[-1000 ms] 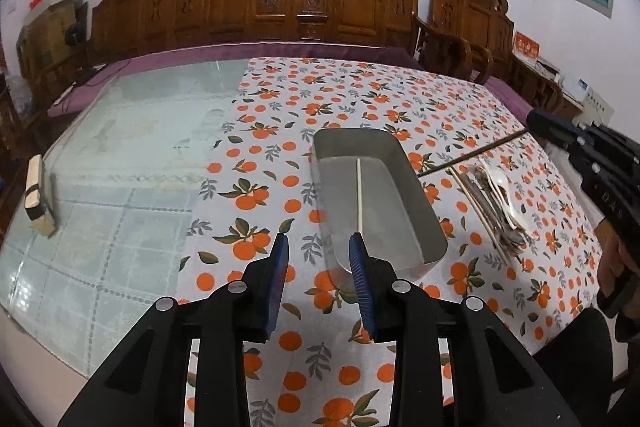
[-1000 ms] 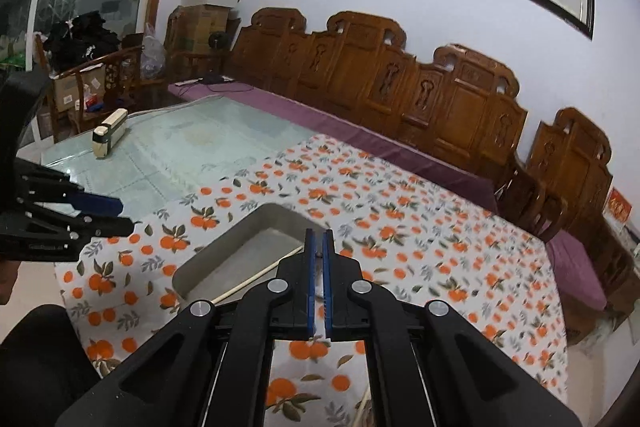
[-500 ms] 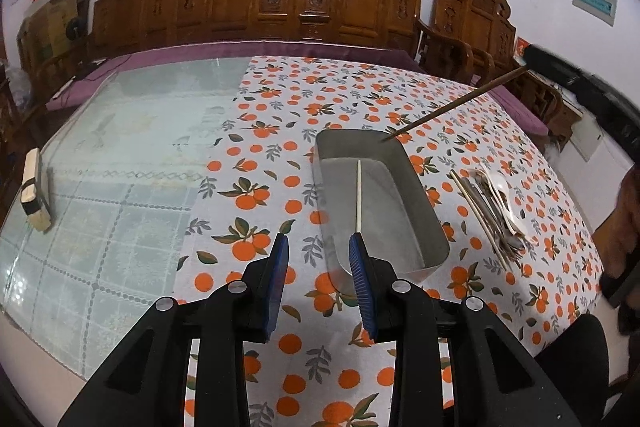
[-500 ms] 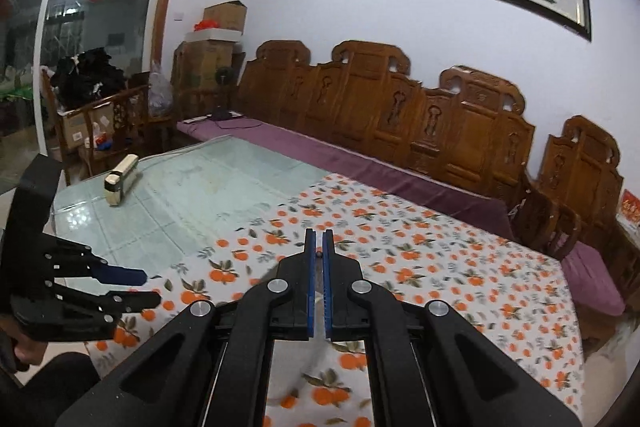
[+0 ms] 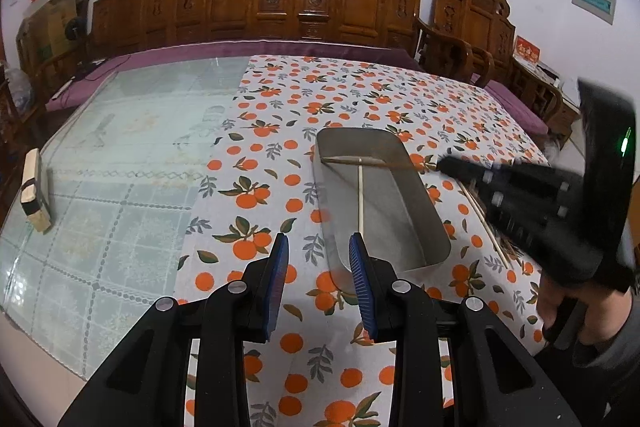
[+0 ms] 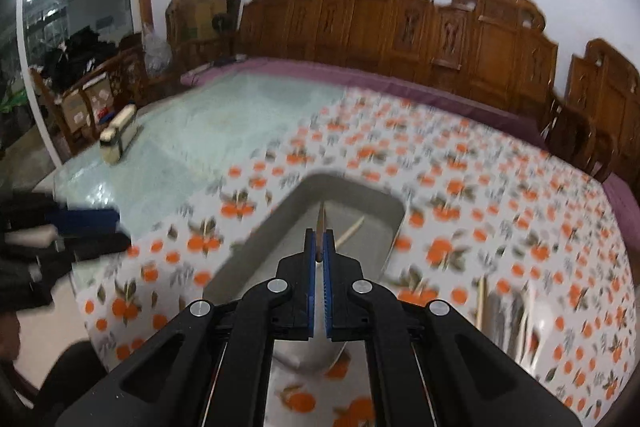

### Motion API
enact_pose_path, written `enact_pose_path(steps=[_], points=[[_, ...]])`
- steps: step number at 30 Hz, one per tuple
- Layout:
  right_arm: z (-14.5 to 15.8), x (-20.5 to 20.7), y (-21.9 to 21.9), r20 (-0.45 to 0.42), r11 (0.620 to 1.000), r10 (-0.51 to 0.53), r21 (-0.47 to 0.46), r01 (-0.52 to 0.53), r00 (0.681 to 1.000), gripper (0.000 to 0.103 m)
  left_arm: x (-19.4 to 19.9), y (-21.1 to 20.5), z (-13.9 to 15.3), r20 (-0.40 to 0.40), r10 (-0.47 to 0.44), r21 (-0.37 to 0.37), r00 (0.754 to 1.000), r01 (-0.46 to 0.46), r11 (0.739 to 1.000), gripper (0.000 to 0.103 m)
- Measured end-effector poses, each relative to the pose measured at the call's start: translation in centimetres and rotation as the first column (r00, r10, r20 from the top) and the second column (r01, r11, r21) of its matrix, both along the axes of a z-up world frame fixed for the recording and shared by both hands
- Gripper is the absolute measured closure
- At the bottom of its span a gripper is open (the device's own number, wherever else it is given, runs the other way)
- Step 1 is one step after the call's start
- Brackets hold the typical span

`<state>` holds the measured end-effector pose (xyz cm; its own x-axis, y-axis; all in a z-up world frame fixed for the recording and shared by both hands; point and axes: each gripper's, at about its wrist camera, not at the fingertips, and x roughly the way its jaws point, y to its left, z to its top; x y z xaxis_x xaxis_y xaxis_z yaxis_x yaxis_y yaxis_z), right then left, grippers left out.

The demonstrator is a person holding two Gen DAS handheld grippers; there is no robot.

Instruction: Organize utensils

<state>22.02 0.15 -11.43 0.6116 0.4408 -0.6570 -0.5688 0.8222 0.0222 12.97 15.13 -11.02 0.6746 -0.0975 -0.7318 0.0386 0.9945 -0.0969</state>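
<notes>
Brown chopstick (image 6: 320, 229) in right tool (image 6: 319, 241), over tray (image 6: 260, 239)

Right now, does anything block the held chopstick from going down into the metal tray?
Nothing visible does. The right gripper holds the chopstick over the open metal tray, which holds only one pale chopstick.

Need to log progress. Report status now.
Right gripper shut on chopstick, tip over tray. Left gripper open, empty. One chopstick already inside.

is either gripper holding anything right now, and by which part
The right gripper is shut on a brown chopstick at one end, its far tip over the metal tray. The left gripper is open, holding nothing.
</notes>
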Motion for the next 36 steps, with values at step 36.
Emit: enact_pose_path(steps=[36], points=[[-2.6, -4.7, -24.0, -0.090, 0.982, -0.189, -0.011, 0.189, 0.978, 0.068, 2.3, -18.1, -5.3, -0.084, -0.202, 0.006, 0.976, 0.203, 0.979, 0.057]])
